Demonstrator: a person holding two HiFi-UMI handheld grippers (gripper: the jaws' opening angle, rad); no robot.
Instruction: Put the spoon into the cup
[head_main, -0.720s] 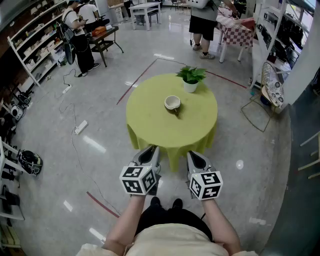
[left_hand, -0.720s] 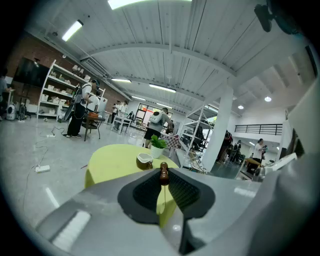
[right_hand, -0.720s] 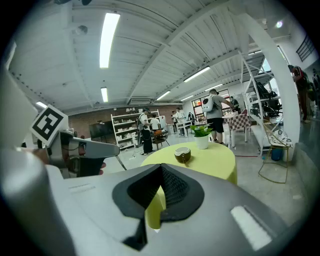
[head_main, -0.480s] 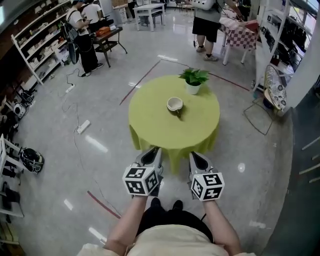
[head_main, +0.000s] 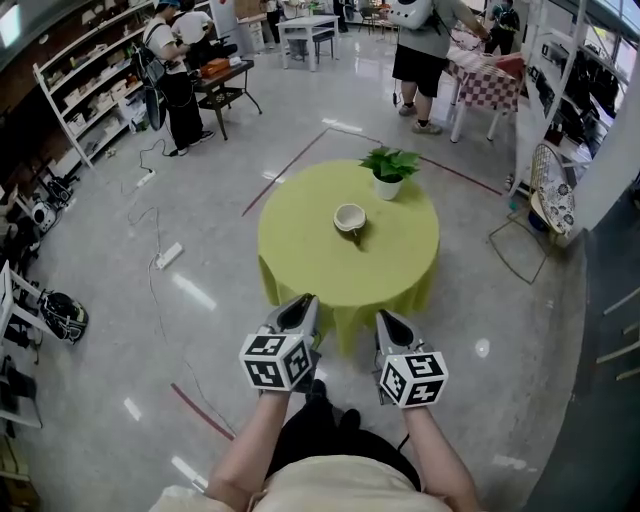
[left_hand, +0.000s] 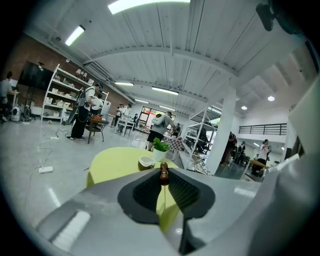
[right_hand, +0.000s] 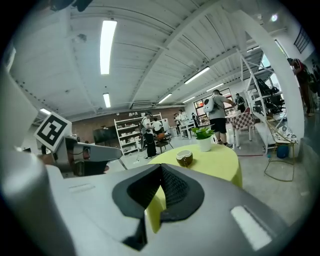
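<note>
A brown cup (head_main: 349, 216) with a white inside stands near the middle of a round table (head_main: 300, 250) with a yellow-green cloth. Both grippers are held side by side short of the table's near edge, pointing at it. My left gripper (head_main: 300, 302) is shut on a brown wooden spoon (left_hand: 163, 172), whose knobbed end sticks up between the pads. In the left gripper view the cup (left_hand: 146, 162) sits just left of that end, far off. My right gripper (head_main: 385, 318) is shut with nothing between its pads, and its view shows the cup (right_hand: 184, 158) ahead.
A potted plant (head_main: 388, 170) in a white pot stands behind the cup. People (head_main: 428, 50) stand beyond the table by a checked table (head_main: 490, 68). Shelving (head_main: 80, 100) and floor cables (head_main: 160, 255) lie to the left, and a wire rack (head_main: 548, 190) to the right.
The table and cup have slid slightly lower and rightward in the head view as the person steps toward them. Both grippers keep their pose and grip.
</note>
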